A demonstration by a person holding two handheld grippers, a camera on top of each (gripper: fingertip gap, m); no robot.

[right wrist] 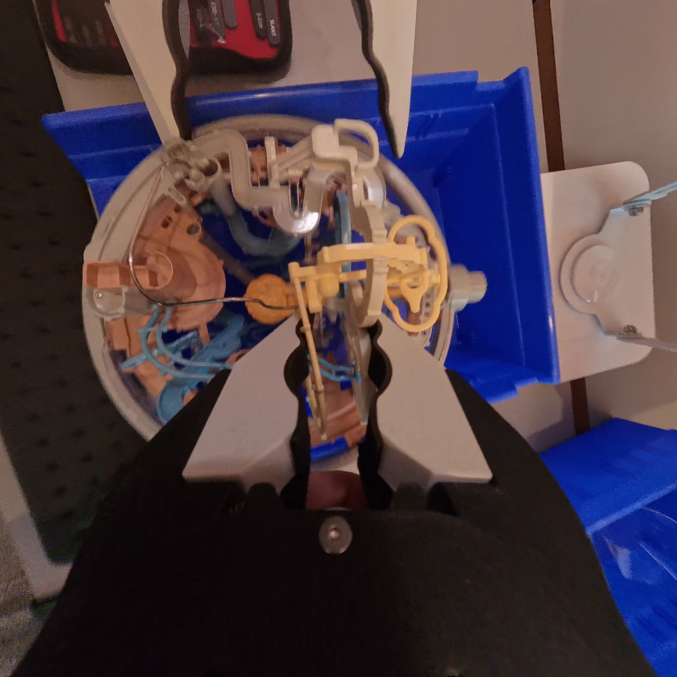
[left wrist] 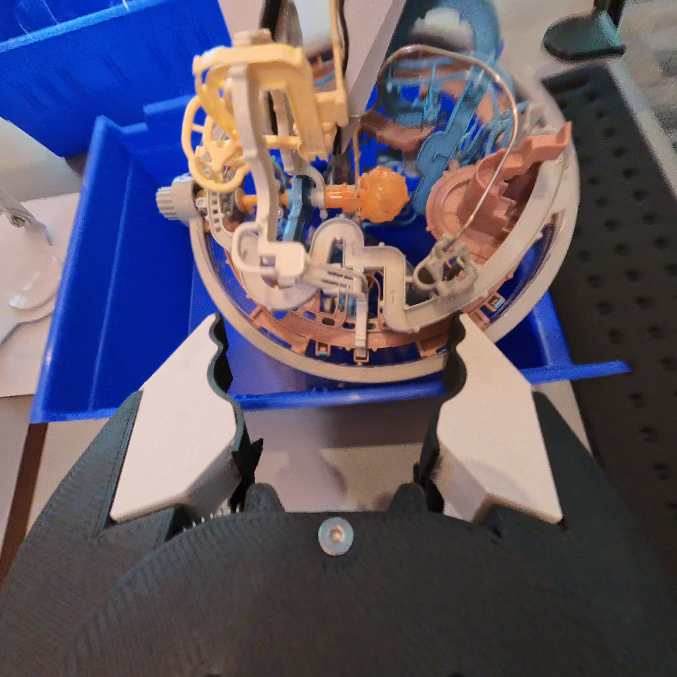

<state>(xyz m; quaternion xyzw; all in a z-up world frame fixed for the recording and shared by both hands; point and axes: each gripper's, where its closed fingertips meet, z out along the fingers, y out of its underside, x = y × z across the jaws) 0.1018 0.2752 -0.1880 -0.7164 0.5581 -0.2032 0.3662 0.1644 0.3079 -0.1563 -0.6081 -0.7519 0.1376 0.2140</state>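
While the clear maze ball (left wrist: pixel 384 227) is being held over the blue bin (left wrist: pixel 121 293) by the right gripper (right wrist: pixel 335 329), pinched narrowly on its far rim, and the left gripper (left wrist: pixel 337 329) is being kept wide apart just near it, slipping or rolling is being risked.

A clear maze ball (left wrist: pixel 384 227) sits in a blue bin (left wrist: pixel 110 293), packed with cream, grey, tan, light-blue and orange track pieces. The left tool (left wrist: pixel 335 329) stands wide at its near rim; the right tool (right wrist: pixel 335 329) pinches its cream-and-grey track.
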